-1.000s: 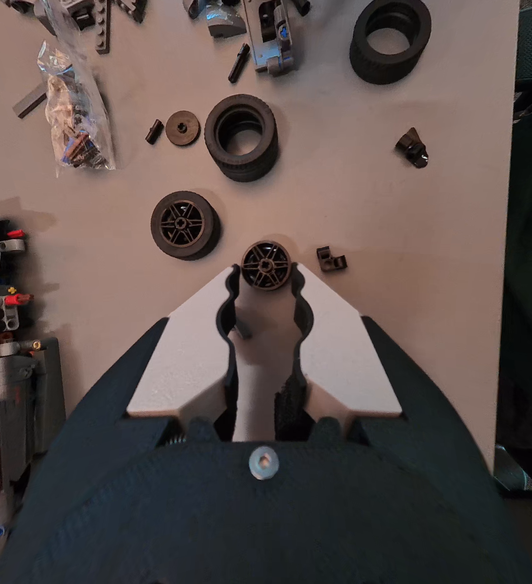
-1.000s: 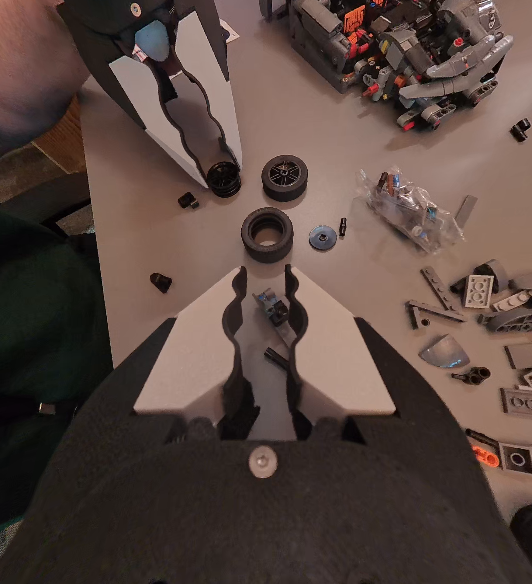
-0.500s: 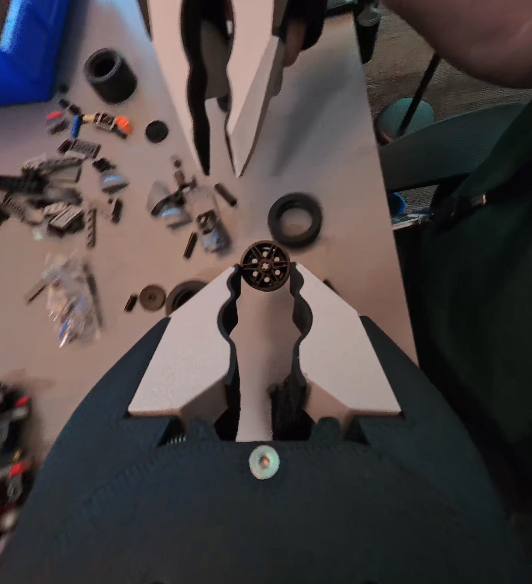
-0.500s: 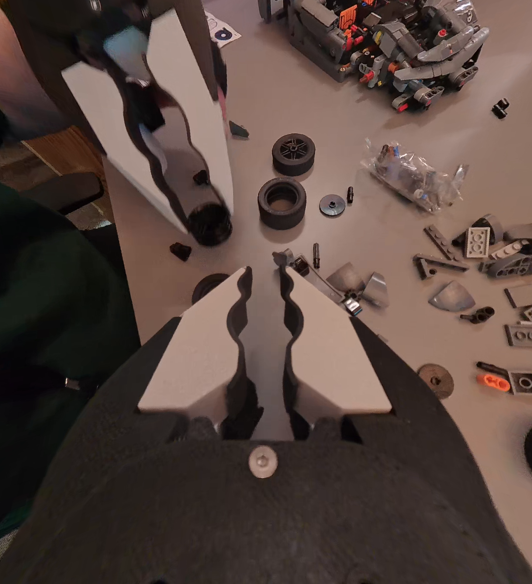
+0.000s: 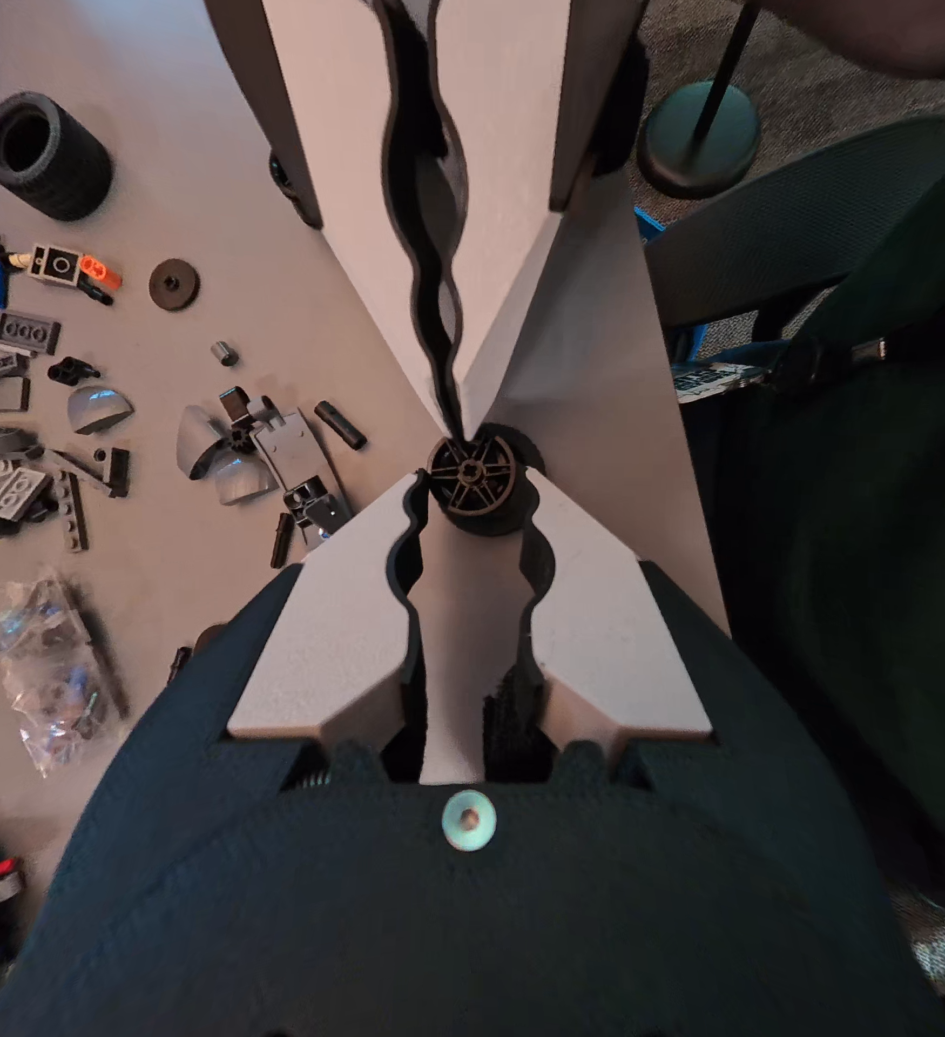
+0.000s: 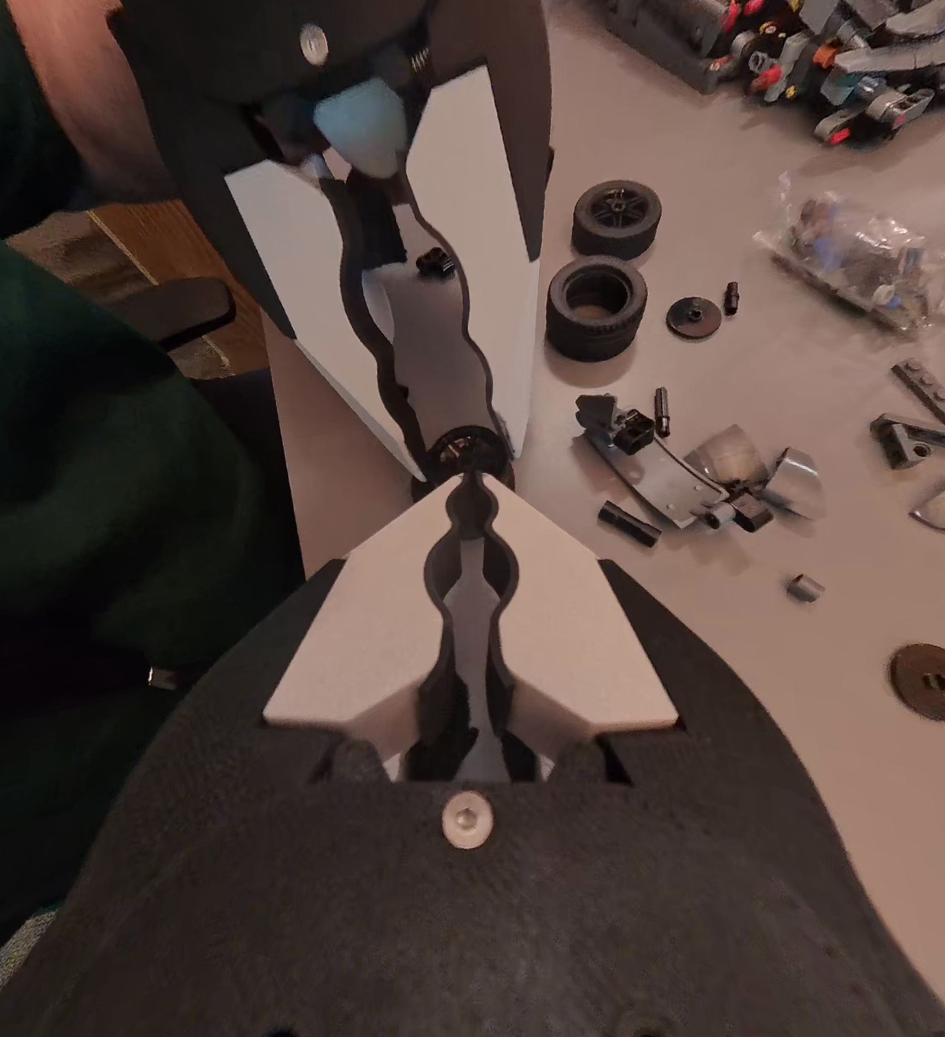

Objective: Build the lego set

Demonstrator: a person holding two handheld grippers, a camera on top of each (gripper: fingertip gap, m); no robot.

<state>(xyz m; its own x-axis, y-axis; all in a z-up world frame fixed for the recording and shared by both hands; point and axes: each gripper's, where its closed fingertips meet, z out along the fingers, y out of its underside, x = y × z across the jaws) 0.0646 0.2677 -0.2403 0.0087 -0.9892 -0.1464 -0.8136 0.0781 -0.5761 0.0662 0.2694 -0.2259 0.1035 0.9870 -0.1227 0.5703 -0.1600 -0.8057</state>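
The left gripper [image 5: 473,494] held a black spoked wheel rim [image 5: 471,481] pinched between its fingertips, jaws parted only by the width of the rim, above the near edge of the grey table [image 5: 178,168]. The right gripper [image 6: 473,485] faced it tip to tip; its jaws were drawn nearly together, the tips meeting at the edge of the rim. Whether they actually gripped anything could not be told, though a dark rounded shape sat just behind the rim where the tips met. Elsewhere on the table lay a loose black tyre [image 6: 596,308], with a complete wheel [image 6: 616,219] just beyond it and a small dark disc [image 6: 694,316] beside it. A second, larger tyre [image 5: 44,154] stood well apart at the far side in the left wrist view. A clear bag of small parts [image 6: 874,264] lay near the tyres, and scattered grey and black pieces, including a curved grey panel [image 6: 666,477], lay to the right of the grippers. The partly built model [image 6: 823,62] sat at the far edge of the table. A dark green sleeve [image 6: 66,449] filled the left side of the right wrist view.
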